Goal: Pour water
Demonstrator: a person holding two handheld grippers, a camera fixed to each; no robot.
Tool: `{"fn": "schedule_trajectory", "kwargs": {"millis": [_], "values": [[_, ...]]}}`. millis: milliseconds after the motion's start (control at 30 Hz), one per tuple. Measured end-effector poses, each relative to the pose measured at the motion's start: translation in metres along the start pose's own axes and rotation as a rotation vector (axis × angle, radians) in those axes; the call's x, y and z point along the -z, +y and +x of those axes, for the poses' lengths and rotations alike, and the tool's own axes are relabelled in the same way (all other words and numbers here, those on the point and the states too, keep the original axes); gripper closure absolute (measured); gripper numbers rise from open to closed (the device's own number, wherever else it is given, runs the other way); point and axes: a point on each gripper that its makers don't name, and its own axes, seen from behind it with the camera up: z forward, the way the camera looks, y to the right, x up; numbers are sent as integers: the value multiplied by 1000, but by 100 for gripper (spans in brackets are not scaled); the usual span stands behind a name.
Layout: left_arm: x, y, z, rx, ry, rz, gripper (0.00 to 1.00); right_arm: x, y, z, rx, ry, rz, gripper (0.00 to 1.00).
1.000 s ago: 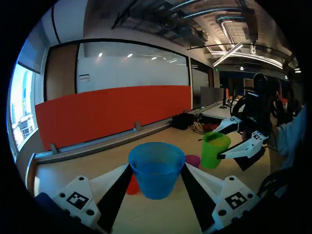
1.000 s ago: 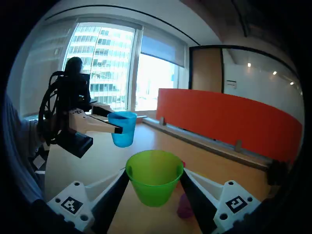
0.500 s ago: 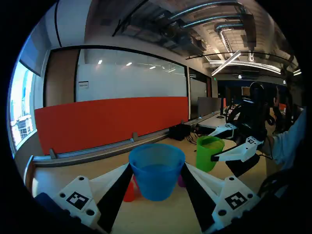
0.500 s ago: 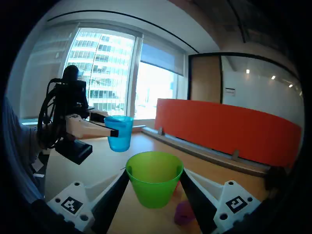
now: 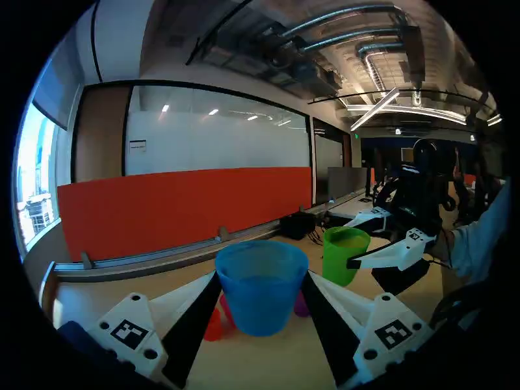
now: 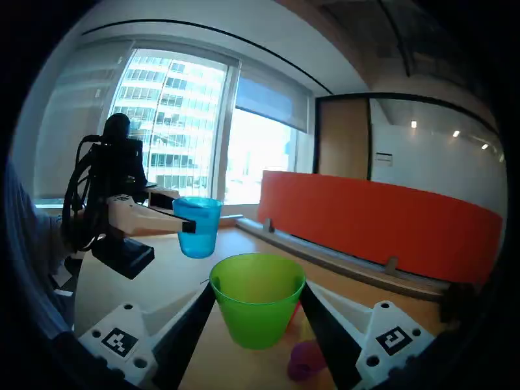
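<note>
My left gripper (image 5: 261, 296) is shut on a translucent blue cup (image 5: 261, 286), held upright above the wooden table (image 5: 279, 361); liquid seems to show inside it. In the right gripper view that blue cup (image 6: 197, 226) hangs at the left, held by the left gripper (image 6: 188, 224). My right gripper (image 6: 257, 305) is shut on a green cup (image 6: 257, 298), also upright. The left gripper view shows the green cup (image 5: 344, 253) to the right of the blue one, in the right gripper (image 5: 354, 257).
Small red (image 5: 213, 325) and purple (image 5: 300, 304) cups stand on the table below the held cups; the purple cup (image 6: 305, 359) is low in the right gripper view. An orange partition (image 5: 182, 205) runs along the table's far edge. A sleeve (image 5: 478, 234) is at the right.
Both grippers have risen a little with their cups; the table cups sit lower in view. The green cup has drifted slightly closer to the blue one.
</note>
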Motion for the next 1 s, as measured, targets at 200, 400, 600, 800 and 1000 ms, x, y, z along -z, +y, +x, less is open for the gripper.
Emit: {"fn": "schedule_trajectory", "kwargs": {"millis": [200,400,600,800,1000], "values": [[1,-2,7,-12,19,8,16,-1,-1,5,-5,5,9,8],[2,-3,14,-45,35,16,16,-3,-4,7,-2,4,20,8],[5,-2,24,-110,52,27,15,-6,-11,8,-11,4,47,8],[3,-1,32,-192,62,40,16,-10,-21,8,-12,7,74,9],[0,0,42,-269,73,57,15,-14,-30,8,-15,11,99,9]]}}
